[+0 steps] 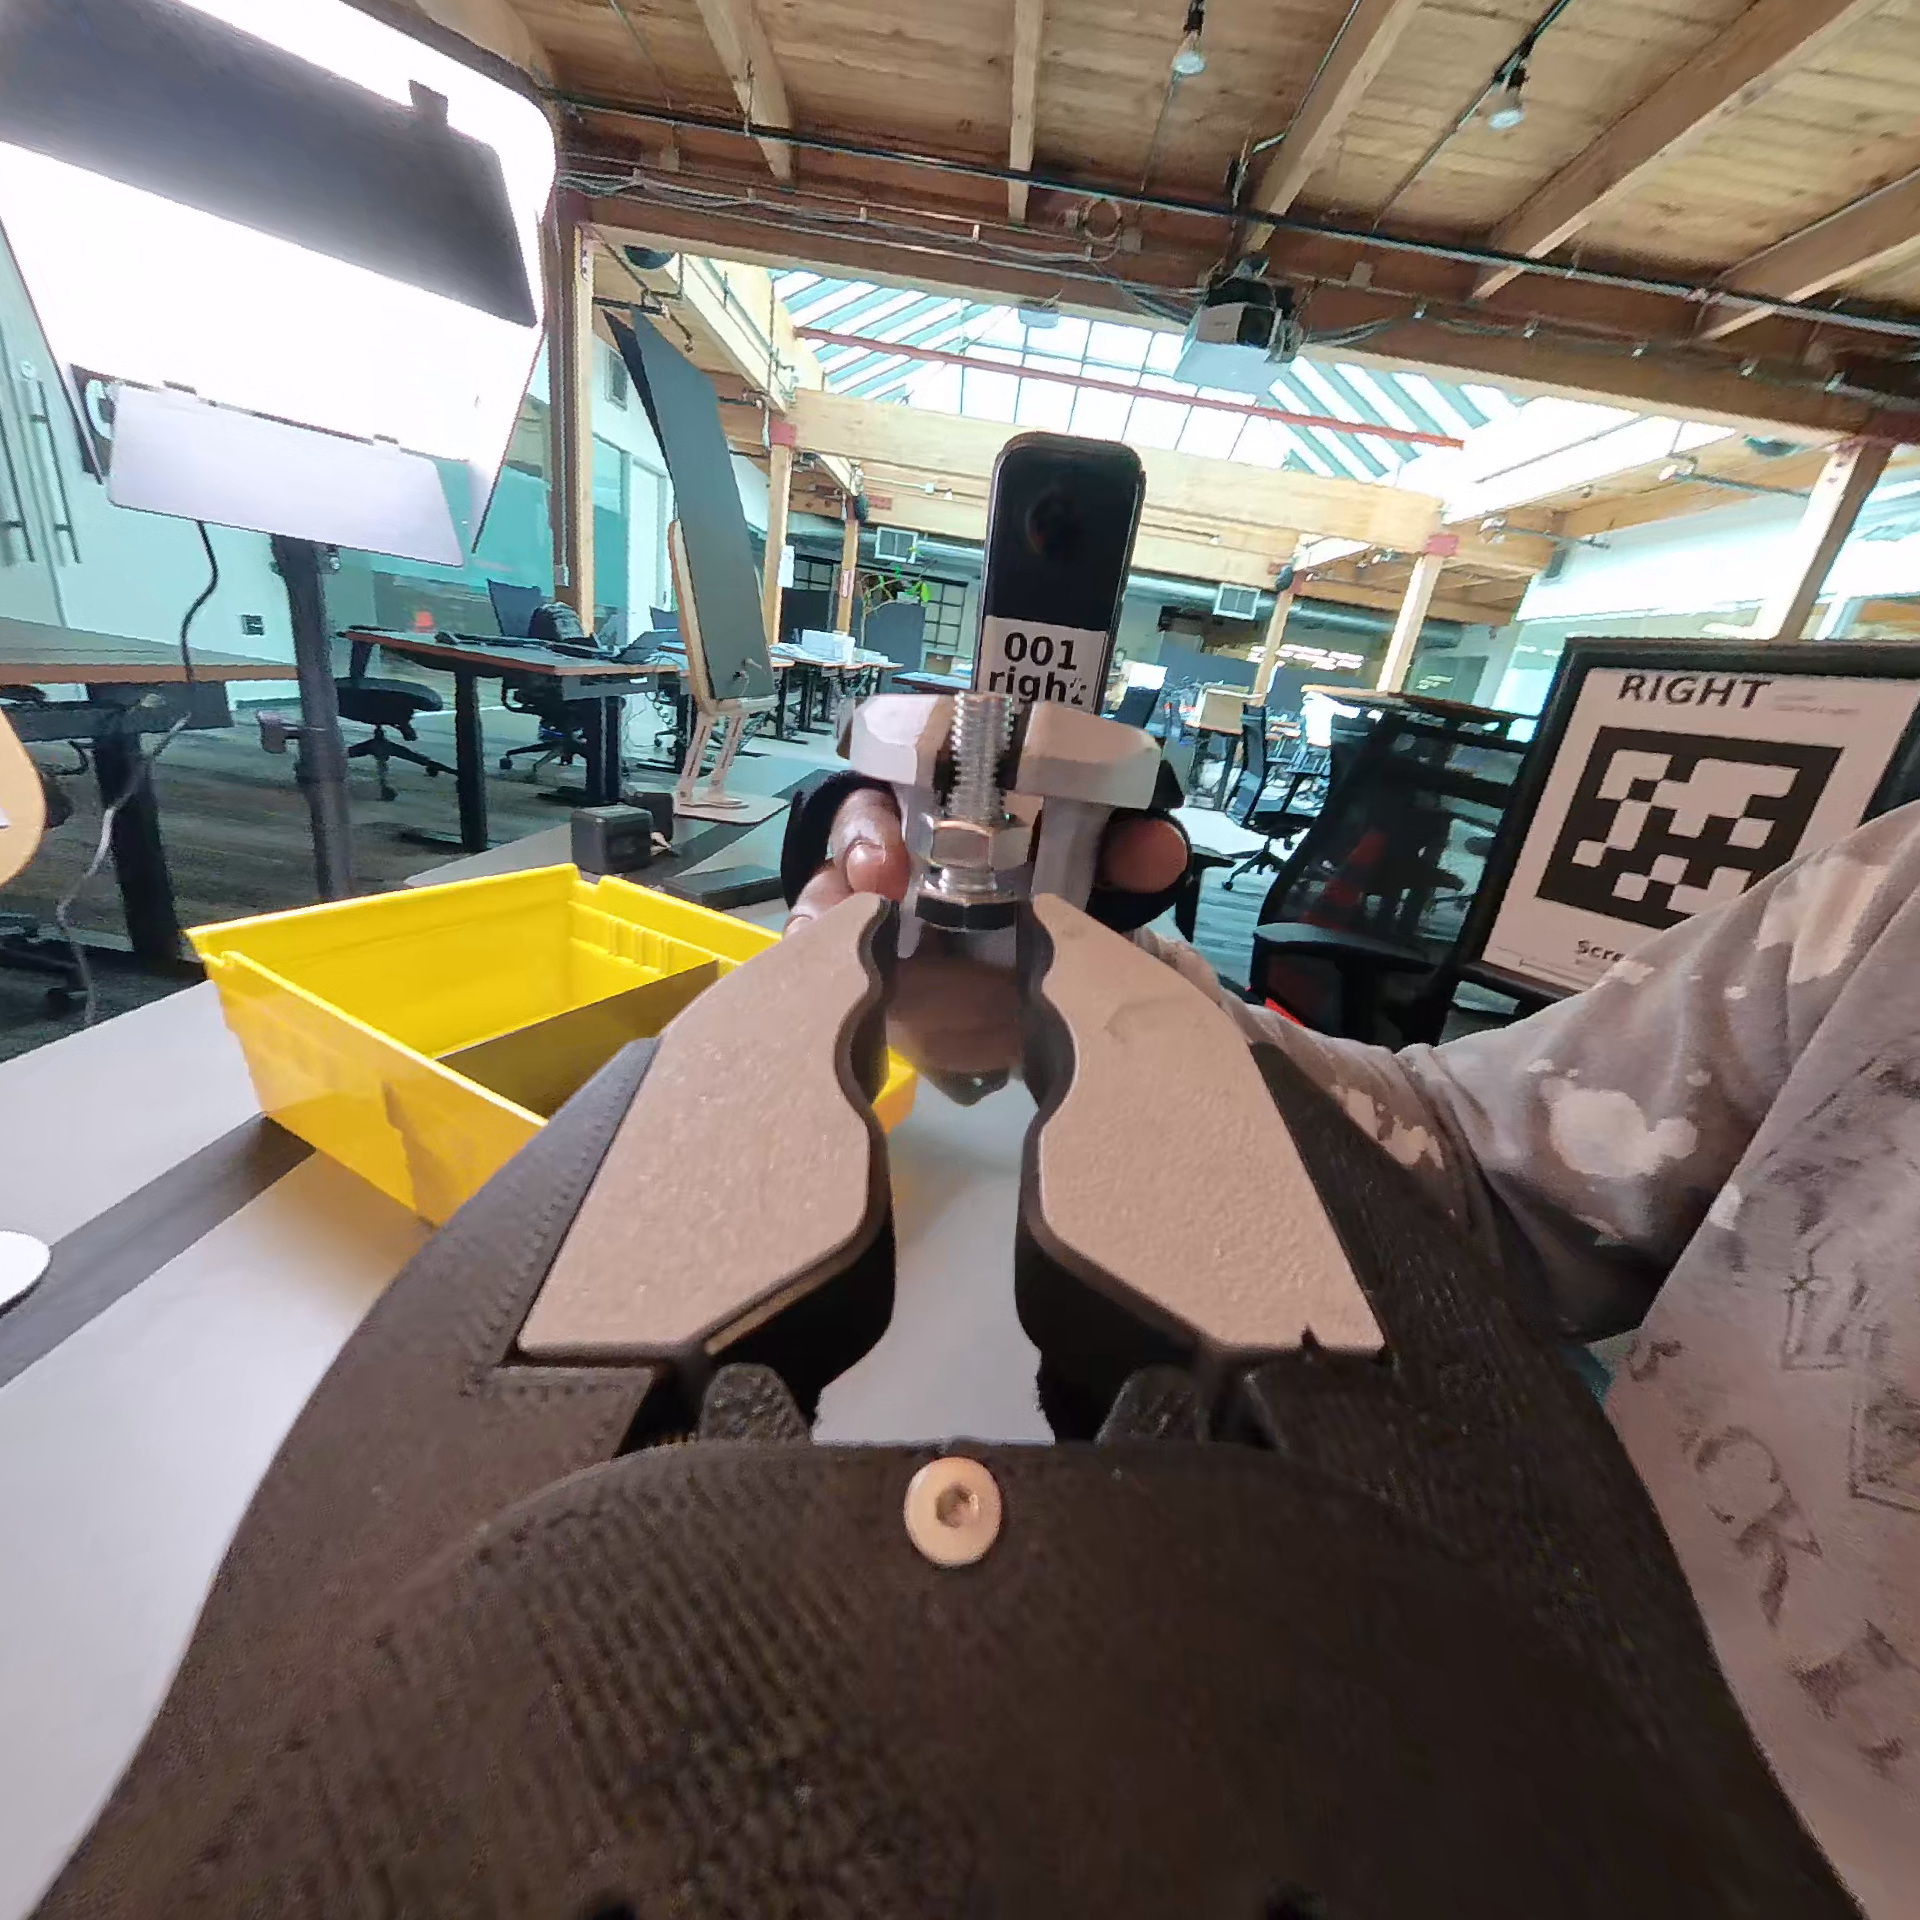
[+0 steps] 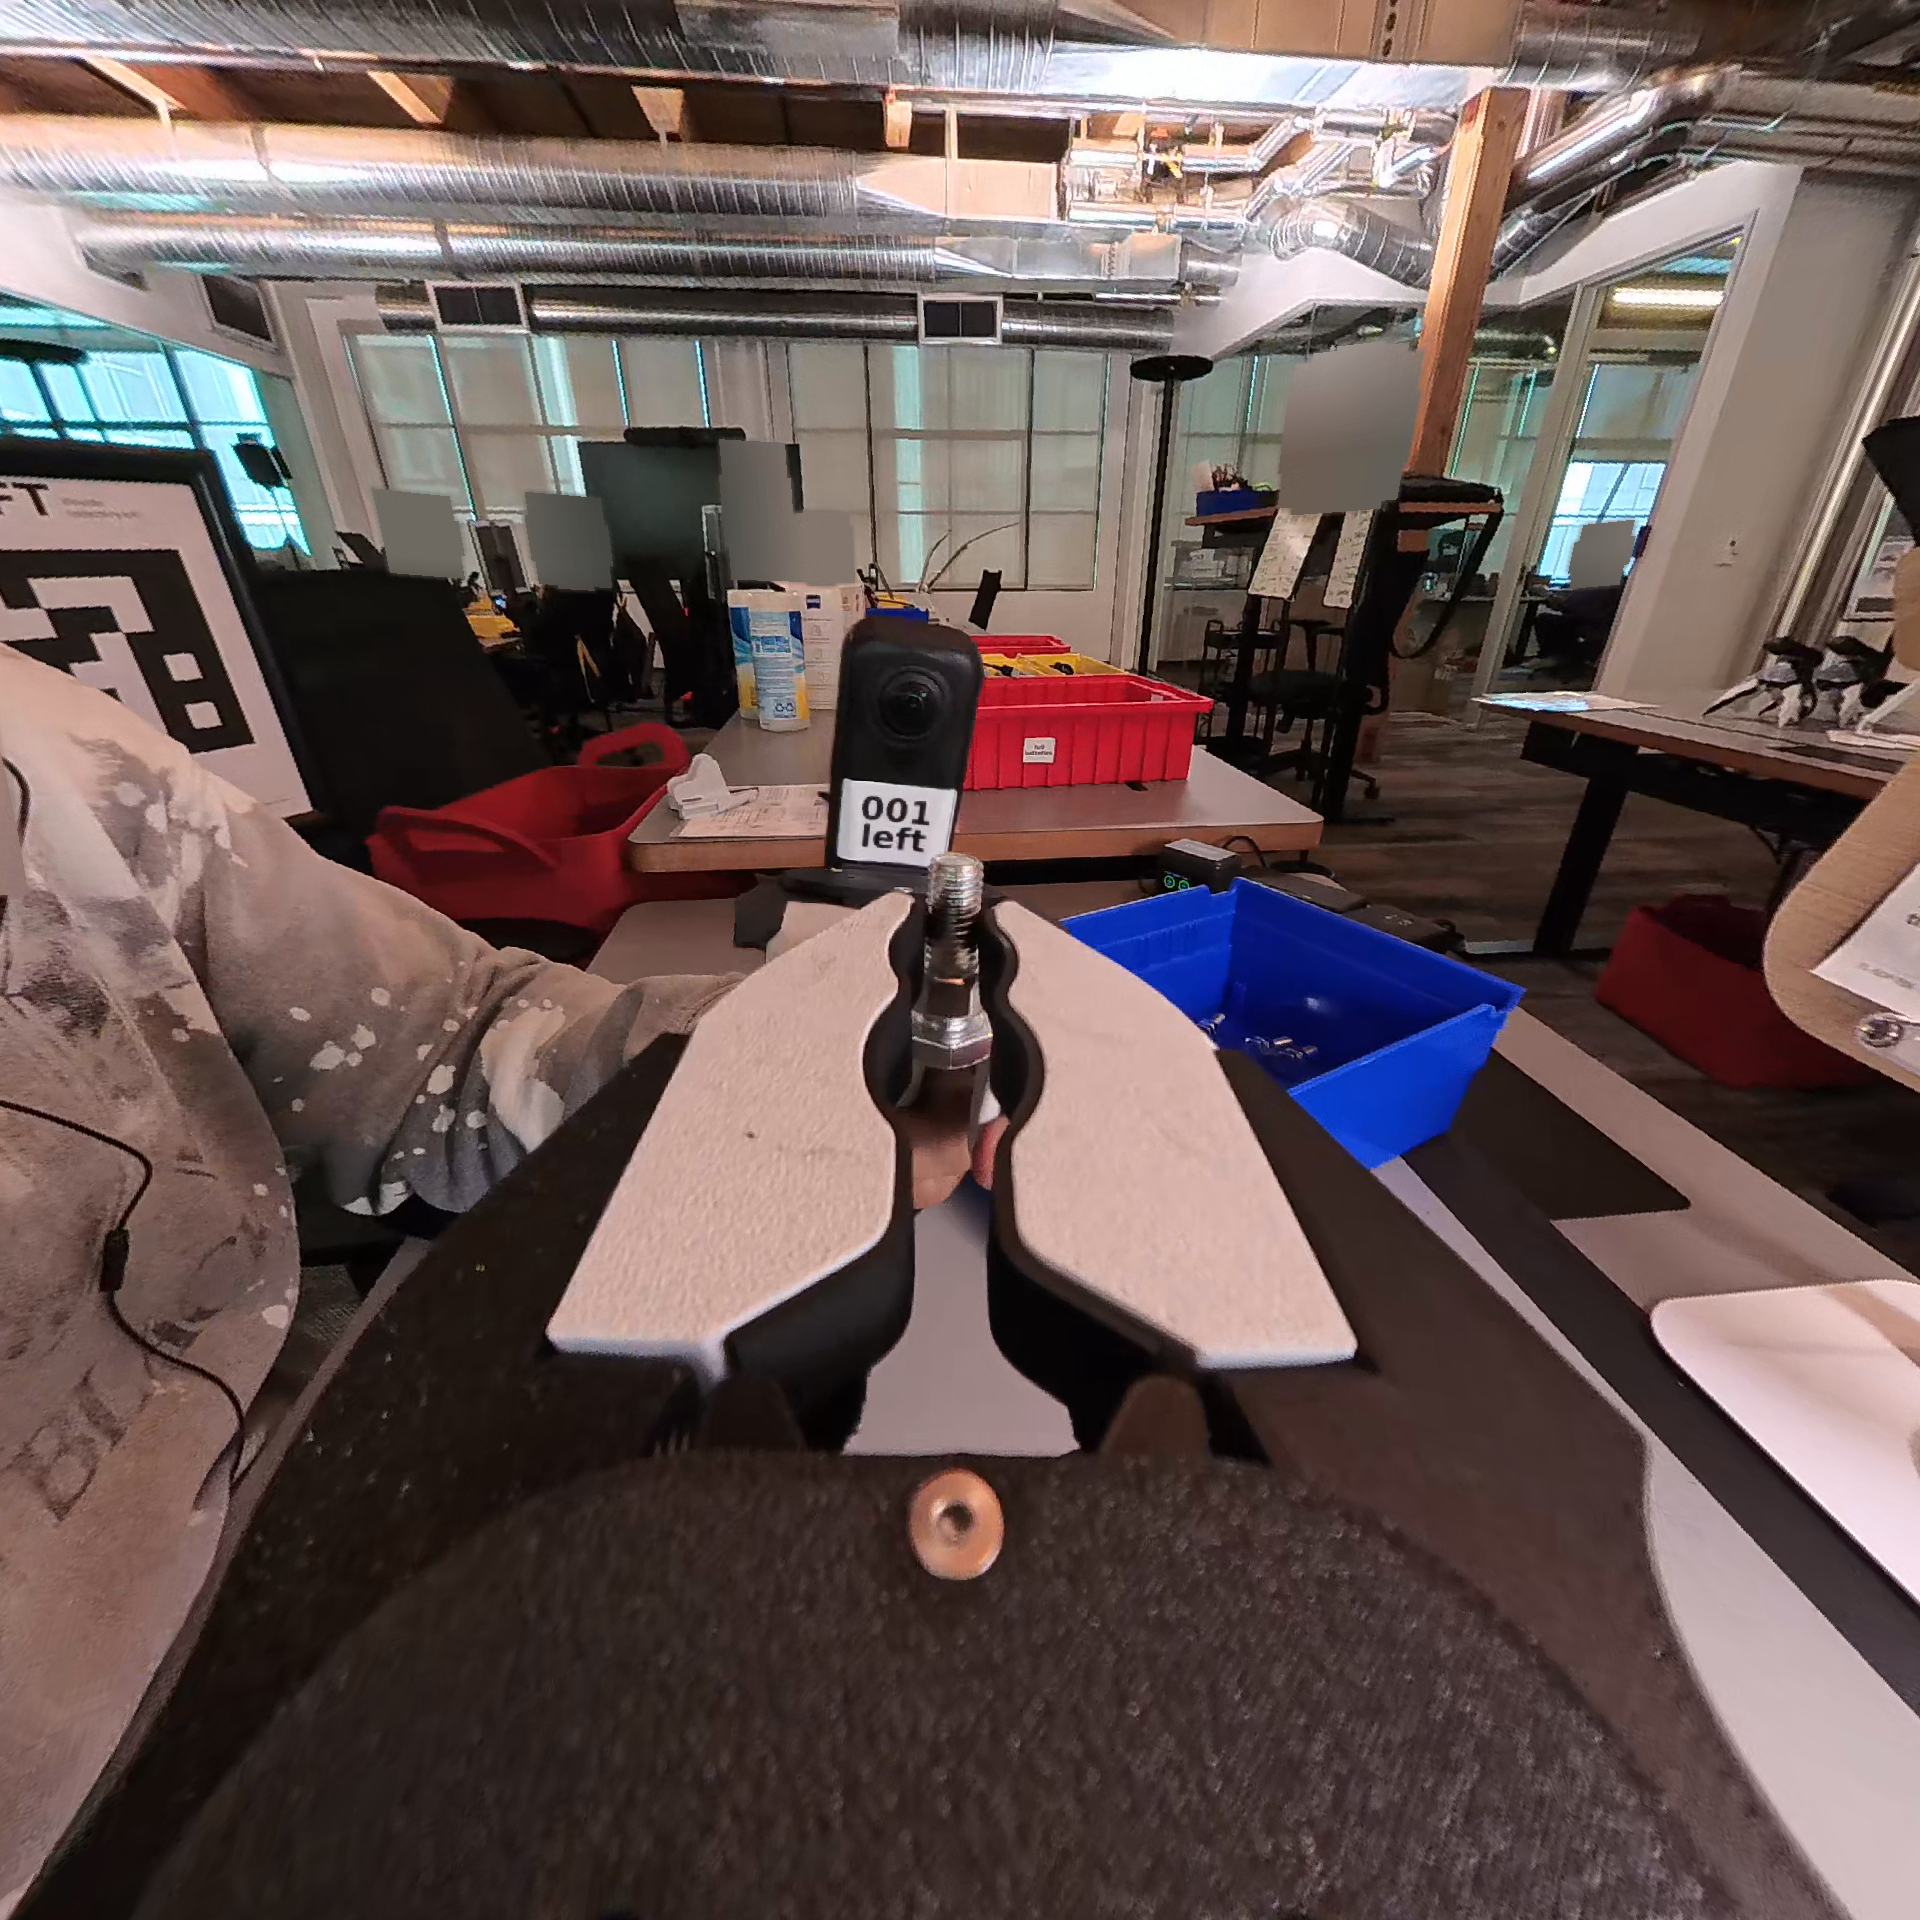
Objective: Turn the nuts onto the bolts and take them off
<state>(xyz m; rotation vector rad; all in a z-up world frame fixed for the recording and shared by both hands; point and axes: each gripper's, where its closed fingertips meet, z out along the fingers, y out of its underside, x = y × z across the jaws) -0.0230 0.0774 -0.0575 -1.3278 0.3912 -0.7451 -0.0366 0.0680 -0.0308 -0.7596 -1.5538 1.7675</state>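
A silver bolt stands upright in the air, threaded end up, with a silver nut on its shaft. My right gripper faces the left one and is shut on the threads; the nut sits in the notch of its fingers. In the right wrist view the bolt rises between the tips of my right gripper, with the nut just below. My left gripper is closed around the dark hex head at the bolt's lower end. A gloved hand holds the right gripper.
A yellow bin sits on the grey table to the left. A blue bin with several small metal parts stands to the right. A white pad lies at the right edge. The person's grey sleeve and a marker board are close by.
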